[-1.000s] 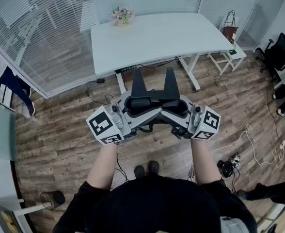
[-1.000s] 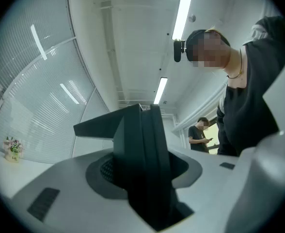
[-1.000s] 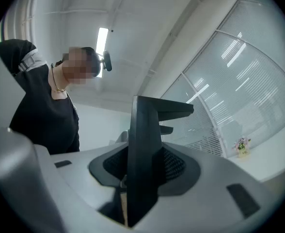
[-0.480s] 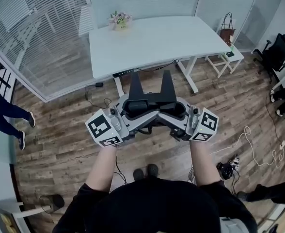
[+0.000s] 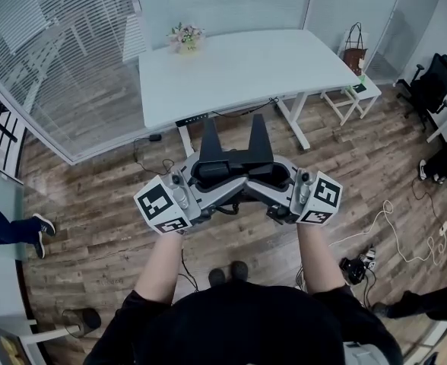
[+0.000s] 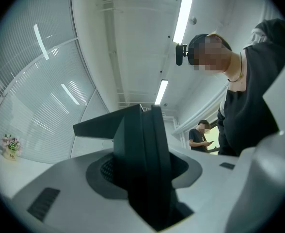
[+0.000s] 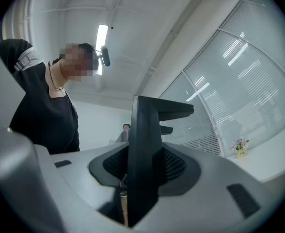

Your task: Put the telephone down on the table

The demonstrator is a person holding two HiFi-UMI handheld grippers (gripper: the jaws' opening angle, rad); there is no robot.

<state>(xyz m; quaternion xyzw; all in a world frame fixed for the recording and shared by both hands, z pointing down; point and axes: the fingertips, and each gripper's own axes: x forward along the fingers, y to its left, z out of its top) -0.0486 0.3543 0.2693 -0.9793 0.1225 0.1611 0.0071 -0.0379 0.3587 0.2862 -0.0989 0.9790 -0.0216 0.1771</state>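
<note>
The left gripper (image 5: pixel 211 128) and the right gripper (image 5: pixel 259 126) are both of smooth grey plastic. Each has a dark oval hollow, and flat black jaws rise from it, broad at the foot and narrow at the tip. Each gripper carries one white cube with black square markers, so there are two: the left cube (image 5: pixel 161 204) and the right cube (image 5: pixel 321 198). The person's two bare forearms (image 5: pixel 163 261) come up to the grippers from below in the head view.

The grey bodies seem to meet in the middle, above the brown wooden plank floor (image 5: pixel 94 204).

In the left gripper view the two black jaw plates stand very close side by side, with only a thin slit between them. In the right gripper view a narrow strip of floor shows beside the black plate. So the jaws of both are a little apart, and neither gripper holds or touches any object.

The telephone shows in none of the views, so I cannot tell where it is.

The large white bench with a rounded front edge (image 5: pixel 239 63) stands beyond the grippers, well apart from them. It bears one small pot of pink and white flowers (image 5: pixel 184 35) near its far left corner.

To its right are one small white side table (image 5: pixel 353 93), one brown bag (image 5: pixel 354 52) and one black office chair (image 5: pixel 435 82).

To the left is a glass wall with white blinds (image 5: pixel 56 44).
</note>
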